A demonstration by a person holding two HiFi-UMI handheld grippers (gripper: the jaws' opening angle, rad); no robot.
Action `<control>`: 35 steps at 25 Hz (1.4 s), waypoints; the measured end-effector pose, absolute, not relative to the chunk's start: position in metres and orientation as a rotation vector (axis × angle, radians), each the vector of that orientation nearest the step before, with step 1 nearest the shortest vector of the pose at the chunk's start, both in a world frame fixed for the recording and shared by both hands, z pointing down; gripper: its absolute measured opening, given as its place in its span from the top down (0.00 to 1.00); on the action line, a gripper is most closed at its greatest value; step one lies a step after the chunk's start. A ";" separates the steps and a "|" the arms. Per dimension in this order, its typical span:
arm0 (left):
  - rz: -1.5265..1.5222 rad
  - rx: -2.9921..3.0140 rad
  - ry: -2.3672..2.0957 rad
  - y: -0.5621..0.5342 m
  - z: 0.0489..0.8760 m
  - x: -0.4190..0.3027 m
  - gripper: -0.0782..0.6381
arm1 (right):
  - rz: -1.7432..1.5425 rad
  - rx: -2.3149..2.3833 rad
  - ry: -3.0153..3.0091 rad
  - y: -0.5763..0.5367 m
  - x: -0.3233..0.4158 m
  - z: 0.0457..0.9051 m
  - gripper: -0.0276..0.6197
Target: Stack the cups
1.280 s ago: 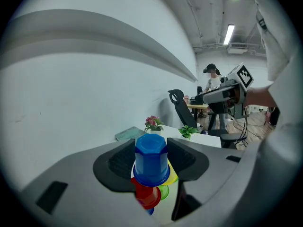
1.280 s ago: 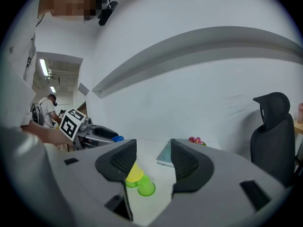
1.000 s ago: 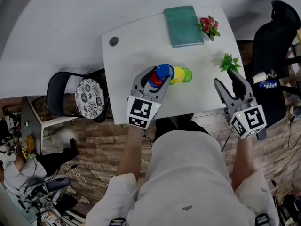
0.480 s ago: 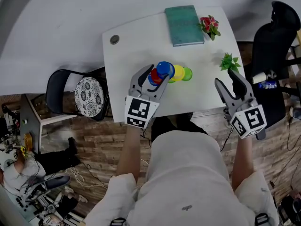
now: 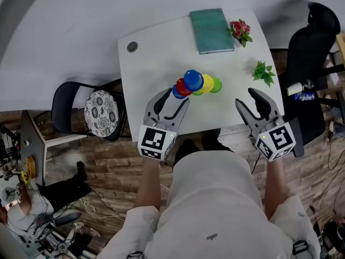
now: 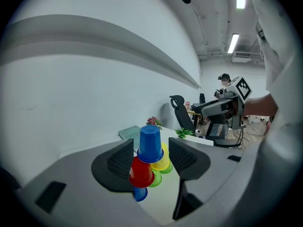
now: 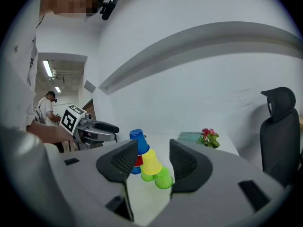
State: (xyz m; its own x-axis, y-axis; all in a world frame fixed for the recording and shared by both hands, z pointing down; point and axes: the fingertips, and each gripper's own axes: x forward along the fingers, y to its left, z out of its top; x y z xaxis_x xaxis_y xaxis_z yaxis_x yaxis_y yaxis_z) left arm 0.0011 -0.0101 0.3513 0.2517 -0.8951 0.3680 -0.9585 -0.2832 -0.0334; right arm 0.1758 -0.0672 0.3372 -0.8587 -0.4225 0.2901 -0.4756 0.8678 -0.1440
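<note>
Cup pyramid, centre of desk, stands free; left hand-held gripper, jaws just opened wide and empty, withdrawn below it; right hand-held gripper wide, empty; stacking apparently complete.

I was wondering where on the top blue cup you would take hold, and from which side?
Grip the top blue cup across its tapered side wall, above the wider rim, coming in level from the near edge of the table. It stands upside down on the red cup and yellow cup, so a downward push might topple them.

White table stands between folding chair and office chair.
</note>
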 end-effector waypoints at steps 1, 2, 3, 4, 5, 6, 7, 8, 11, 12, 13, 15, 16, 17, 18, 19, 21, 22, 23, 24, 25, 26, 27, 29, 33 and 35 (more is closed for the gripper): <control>0.466 2.321 -1.736 -0.004 0.353 0.001 0.55 | 0.313 0.675 -2.783 -0.061 0.172 0.339 0.63; 0.453 2.321 -1.725 0.002 0.353 0.001 0.55 | 0.317 0.670 -2.777 -0.056 0.167 0.340 0.63; 0.433 2.322 -1.712 0.007 0.353 0.000 0.56 | 0.321 0.668 -2.772 -0.050 0.162 0.340 0.64; 0.409 2.324 -1.696 0.013 0.352 0.000 0.56 | 0.326 0.669 -2.768 -0.043 0.157 0.340 0.64; 0.390 2.327 -1.680 0.020 0.351 -0.001 0.56 | 0.329 0.671 -2.766 -0.037 0.152 0.339 0.64; 0.380 2.331 -1.665 0.027 0.351 -0.001 0.57 | 0.330 0.674 -2.765 -0.031 0.148 0.338 0.65; 0.376 2.338 -1.653 0.033 0.351 -0.001 0.57 | 0.329 0.677 -2.765 -0.025 0.144 0.338 0.66; 0.373 2.345 -1.641 0.040 0.350 -0.001 0.58 | 0.326 0.678 -2.767 -0.019 0.139 0.337 0.67; 0.361 2.372 -1.600 0.058 0.348 -0.003 0.59 | 0.324 0.687 -2.773 0.000 0.125 0.334 0.69; 0.357 2.381 -1.586 0.063 0.348 -0.003 0.60 | 0.327 0.691 -2.773 0.008 0.122 0.333 0.71; 0.348 2.388 -1.575 0.069 0.347 -0.003 0.61 | 0.329 0.693 -2.772 0.015 0.118 0.332 0.72; 0.323 2.399 -1.562 0.078 0.345 -0.004 0.63 | 0.331 0.698 -2.767 0.030 0.112 0.330 0.74; 0.311 2.405 -1.559 0.082 0.343 -0.005 0.64 | 0.329 0.701 -2.764 0.037 0.109 0.329 0.76; 0.300 2.413 -1.554 0.086 0.340 -0.005 0.67 | 0.324 0.703 -2.764 0.043 0.106 0.328 0.77; 0.292 2.422 -1.548 0.090 0.338 -0.005 0.69 | 0.318 0.702 -2.765 0.050 0.104 0.326 0.78; 0.284 2.431 -1.542 0.095 0.336 -0.003 0.69 | 0.309 0.701 -2.768 0.056 0.103 0.325 0.80; 0.271 2.449 -1.528 0.104 0.332 -0.001 0.72 | 0.297 0.704 -2.771 0.068 0.101 0.322 0.82; 0.265 2.458 -1.521 0.109 0.331 0.001 0.73 | 0.292 0.710 -2.772 0.073 0.101 0.322 0.84; 0.259 2.467 -1.515 0.114 0.329 0.002 0.75 | 0.288 0.718 -2.773 0.079 0.101 0.321 0.87; 0.253 2.475 -1.510 0.119 0.328 0.004 0.76 | 0.285 0.726 -2.775 0.085 0.101 0.320 0.88; 0.248 2.482 -1.505 0.124 0.327 0.005 0.77 | 0.282 0.733 -2.776 0.091 0.102 0.320 0.89; 0.243 2.489 -1.500 0.130 0.326 0.006 0.78 | 0.279 0.739 -2.777 0.097 0.102 0.319 0.90; 0.238 2.495 -1.495 0.135 0.325 0.007 0.80 | 0.276 0.747 -2.778 0.103 0.102 0.318 0.91; 0.233 2.514 -1.484 0.144 0.322 0.008 0.81 | 0.272 0.765 -2.783 0.114 0.102 0.316 0.93; 0.229 2.548 -1.472 0.161 0.315 0.011 0.83 | 0.274 0.798 -2.787 0.137 0.105 0.312 0.95; 0.221 2.559 -1.470 0.168 0.312 0.012 0.84 | 0.267 0.805 -2.791 0.146 0.105 0.310 0.95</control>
